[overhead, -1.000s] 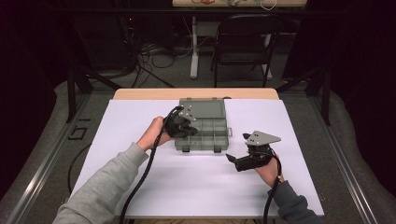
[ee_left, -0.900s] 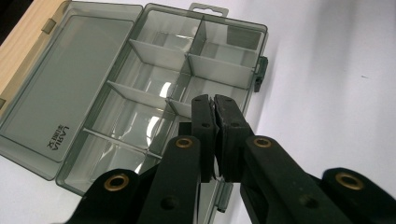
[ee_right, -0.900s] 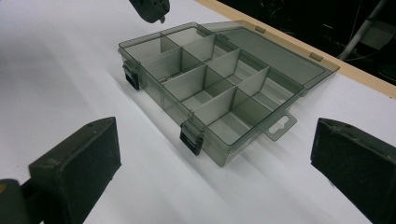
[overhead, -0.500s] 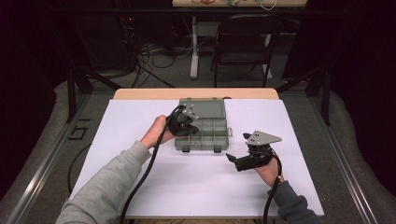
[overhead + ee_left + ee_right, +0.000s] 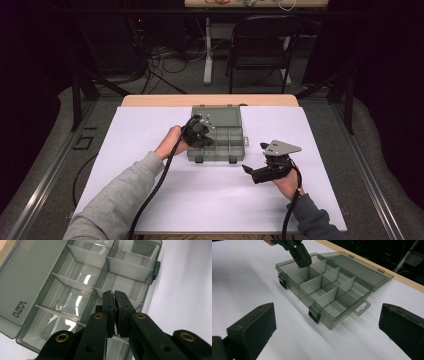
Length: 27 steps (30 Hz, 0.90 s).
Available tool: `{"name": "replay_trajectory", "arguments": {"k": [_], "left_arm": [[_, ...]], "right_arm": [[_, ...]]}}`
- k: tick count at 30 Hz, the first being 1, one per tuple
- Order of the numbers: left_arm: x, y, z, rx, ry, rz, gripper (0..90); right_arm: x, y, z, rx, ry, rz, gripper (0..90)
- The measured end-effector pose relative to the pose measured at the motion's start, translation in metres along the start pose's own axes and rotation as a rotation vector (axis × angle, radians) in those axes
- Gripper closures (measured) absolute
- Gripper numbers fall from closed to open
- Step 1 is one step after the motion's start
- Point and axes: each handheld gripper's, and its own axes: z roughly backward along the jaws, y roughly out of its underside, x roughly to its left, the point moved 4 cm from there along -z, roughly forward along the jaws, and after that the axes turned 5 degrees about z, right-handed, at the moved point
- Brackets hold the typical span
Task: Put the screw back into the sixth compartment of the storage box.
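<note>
Smoky translucent plastic, thin and hard, is what the organiser box (image 5: 216, 135) looks made of, so I'd judge it light, stiff, slick, and liable to skate on the white sheet covering the surface (image 5: 150, 200) if nudged. In the high view it lies open, its lid folded flat away from the person. The left gripper (image 5: 200, 135) hangs over the box's near-left compartments, while the right gripper (image 5: 248, 170) rests low on the surface, off to the box's right and apart from it.

In the left gripper view, the jaws are pressed together, tips just above a thin white divider (image 5: 100, 293) in the tray (image 5: 75, 295). Whether they pinch the divider's edge or merely hover over it I cannot tell. The lid (image 5: 30, 277) lies flat off to the left of the jaws. Those dividers look thin and flexible; I'd guess they slide up out of slots, best pinched squarely at the top edge, not yanked sideways.

In the right gripper view, the jaws stand wide apart with nothing between them, the box (image 5: 329, 293) ahead. Its two dark latches (image 5: 315, 313) face this gripper. The front wall near a latch, or the hang tab (image 5: 362, 307), seems the firmest place to steady it, since the clear walls offer little friction.
</note>
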Motion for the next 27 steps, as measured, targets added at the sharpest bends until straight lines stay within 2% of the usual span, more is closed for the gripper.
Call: {"name": "replay_trajectory", "arguments": {"k": [7, 16, 18, 22, 24, 27], "left_arm": [[0.001, 0.003, -0.008, 0.018, 0.006, 0.02, 86.9], [0.001, 0.01, -0.017, 0.045, 0.007, 0.024, 86.7], [0.002, 0.012, -0.017, 0.037, 0.01, 0.033, 86.4], [0.002, 0.013, -0.015, 0.005, 0.024, 0.058, 74.4], [0.002, 0.013, -0.013, -0.007, 0.027, 0.057, 68.8], [0.0, 0.014, -0.01, -0.018, 0.02, 0.071, 52.3]], "right_arm": [[0.0, 0.0, 0.0, 0.002, 0.0, 0.0, 0.3], [0.0, 0.0, 0.0, 0.003, -0.002, -0.002, 0.3], [0.0, 0.0, 0.0, 0.003, -0.001, 0.001, 0.4], [0.0, 0.001, 0.0, 0.006, -0.001, 0.001, 0.4], [0.0, 0.001, 0.0, 0.005, 0.0, 0.0, 0.3], [0.0, 0.0, 0.0, 0.005, -0.002, 0.0, 0.4]]}}
